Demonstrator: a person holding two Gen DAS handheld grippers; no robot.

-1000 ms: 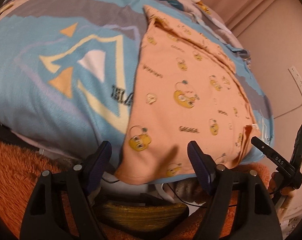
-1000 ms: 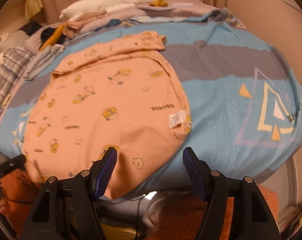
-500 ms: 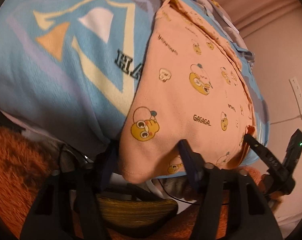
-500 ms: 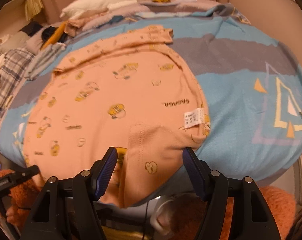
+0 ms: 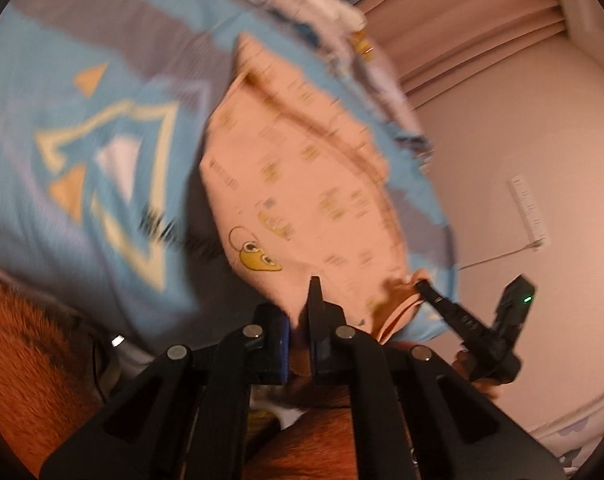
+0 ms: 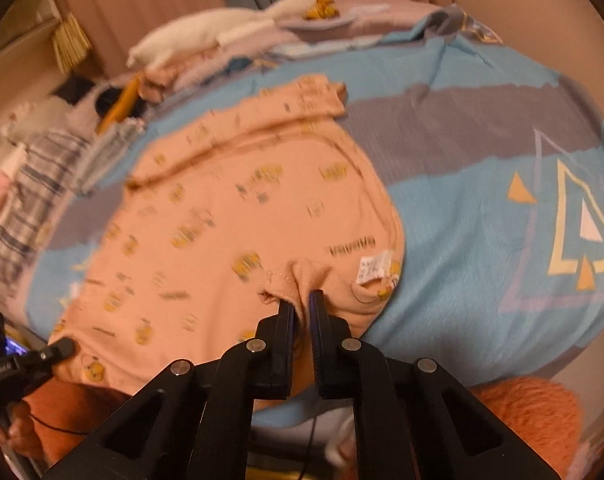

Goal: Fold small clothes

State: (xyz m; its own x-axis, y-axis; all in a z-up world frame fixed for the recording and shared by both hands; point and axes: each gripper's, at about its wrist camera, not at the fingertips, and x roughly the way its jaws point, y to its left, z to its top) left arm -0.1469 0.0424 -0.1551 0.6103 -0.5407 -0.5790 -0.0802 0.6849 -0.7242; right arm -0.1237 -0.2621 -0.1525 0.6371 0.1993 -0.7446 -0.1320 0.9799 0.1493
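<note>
- The peach garment (image 6: 238, 216) lies spread flat on the blue bedspread (image 6: 482, 220), its near hem at the bed's near edge; no fold looks completed yet.
- The left gripper (image 5: 298, 320) is clenched on one near corner of the hem.
- The right gripper (image 6: 300, 312) is clenched on the other, the cloth bunched between its fingers beside the white label (image 6: 372, 266).
- Left, by my judgement: carrying the hem toward the far end, then the remaining folds.

A blue and grey blanket (image 6: 462, 184) with a triangle print (image 6: 574, 224) covers the bed; a white goose plush (image 6: 222, 32) and a plaid cloth (image 6: 34, 184) lie along its far edge, pinkish curtains (image 5: 462, 28) and a wall power strip (image 5: 530, 208) beyond
</note>
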